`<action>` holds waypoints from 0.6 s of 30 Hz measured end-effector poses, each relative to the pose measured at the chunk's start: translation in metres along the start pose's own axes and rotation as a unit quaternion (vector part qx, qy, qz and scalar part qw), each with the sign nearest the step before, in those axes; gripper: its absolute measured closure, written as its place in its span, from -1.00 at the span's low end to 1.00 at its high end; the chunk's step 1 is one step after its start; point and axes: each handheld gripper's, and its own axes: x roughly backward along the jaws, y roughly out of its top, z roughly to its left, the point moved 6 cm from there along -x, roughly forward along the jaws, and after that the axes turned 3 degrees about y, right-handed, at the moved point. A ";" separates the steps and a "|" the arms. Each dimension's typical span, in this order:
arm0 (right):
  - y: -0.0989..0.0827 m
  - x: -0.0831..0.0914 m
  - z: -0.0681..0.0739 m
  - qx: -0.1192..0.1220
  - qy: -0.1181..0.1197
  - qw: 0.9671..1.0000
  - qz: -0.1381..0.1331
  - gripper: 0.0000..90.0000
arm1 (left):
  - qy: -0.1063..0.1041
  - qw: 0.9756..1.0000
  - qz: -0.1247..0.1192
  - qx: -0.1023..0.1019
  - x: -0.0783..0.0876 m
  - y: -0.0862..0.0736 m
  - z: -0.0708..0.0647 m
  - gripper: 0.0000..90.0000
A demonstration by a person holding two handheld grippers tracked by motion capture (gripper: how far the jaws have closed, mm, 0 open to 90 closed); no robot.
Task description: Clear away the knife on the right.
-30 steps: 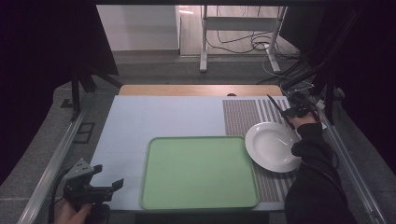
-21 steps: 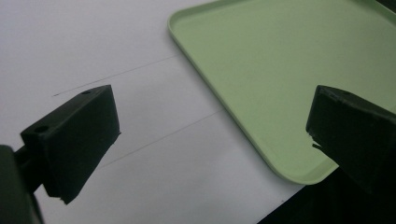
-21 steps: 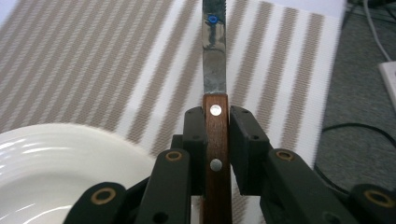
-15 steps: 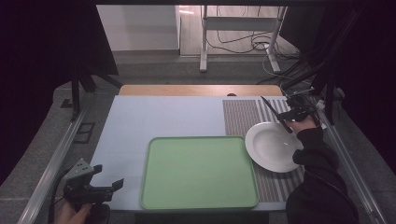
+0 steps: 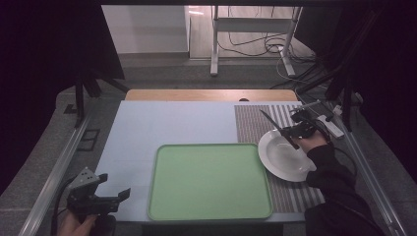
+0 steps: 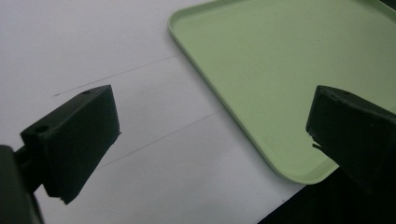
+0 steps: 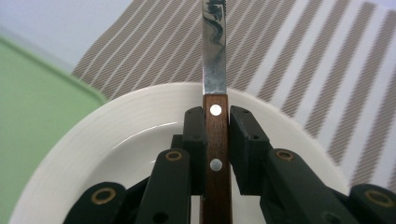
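A knife (image 7: 215, 74) with a brown riveted wooden handle and a steel blade is clamped in my right gripper (image 7: 216, 121), which is shut on the handle. In the high view that right gripper (image 5: 293, 132) hovers over the far rim of a white plate (image 5: 285, 160), and the knife's blade (image 5: 269, 122) points up and left over the striped mat. The white plate (image 7: 116, 135) lies under the jaws in the right gripper view. My left gripper (image 5: 114, 196) rests at the table's near left corner; its jaws stand wide apart with nothing between them, left gripper (image 6: 210, 135), beside the green tray (image 6: 280, 70).
A large green tray (image 5: 210, 182) lies at the front middle of the pale table top. A grey striped mat (image 5: 255, 123) covers the right side under the plate. A wooden strip (image 5: 206, 95) runs along the far edge. Cables and a stand leg sit on the floor beyond.
My right hand has carried the knife leftward and a little nearer, from beyond the plate's right rim to over its far rim. The left gripper has stayed put.
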 end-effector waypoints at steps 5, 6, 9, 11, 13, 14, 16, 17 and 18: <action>-0.007 0.000 0.019 0.013 0.018 1.000 0.003 0.72 | 0.001 1.000 0.000 0.000 0.000 0.000 0.000 -0.94; -0.009 0.001 0.027 0.022 0.022 1.000 0.005 0.72 | 0.001 1.000 0.000 0.000 0.000 0.000 0.000 -0.94; -0.011 0.002 0.034 0.029 0.029 0.999 0.002 0.72 | 0.001 1.000 0.001 -0.001 0.000 0.000 0.000 -0.94; -0.013 0.003 0.042 0.036 0.033 0.999 0.003 0.72 | 0.002 1.000 0.001 -0.001 0.000 0.000 0.000 -0.94; -0.015 0.005 0.049 0.043 0.039 0.998 0.002 0.72 | 0.002 1.000 0.002 -0.001 0.000 0.000 0.000 -0.94; -0.016 0.006 0.053 0.046 0.042 0.998 0.001 0.72 | 0.002 1.000 0.002 -0.001 0.000 0.000 0.000 -0.94; -0.018 0.007 0.059 0.052 0.047 0.998 -0.002 0.72 | 0.002 1.000 0.002 -0.001 0.000 0.000 0.000 -0.94; -0.019 0.008 0.063 0.054 0.048 0.997 -0.001 0.72 | 0.002 1.000 0.002 -0.001 0.000 0.000 0.000 -0.94; -0.020 0.009 0.066 0.057 0.051 0.997 -0.003 0.72 | 0.002 1.000 0.003 -0.001 0.000 0.000 0.000 -0.94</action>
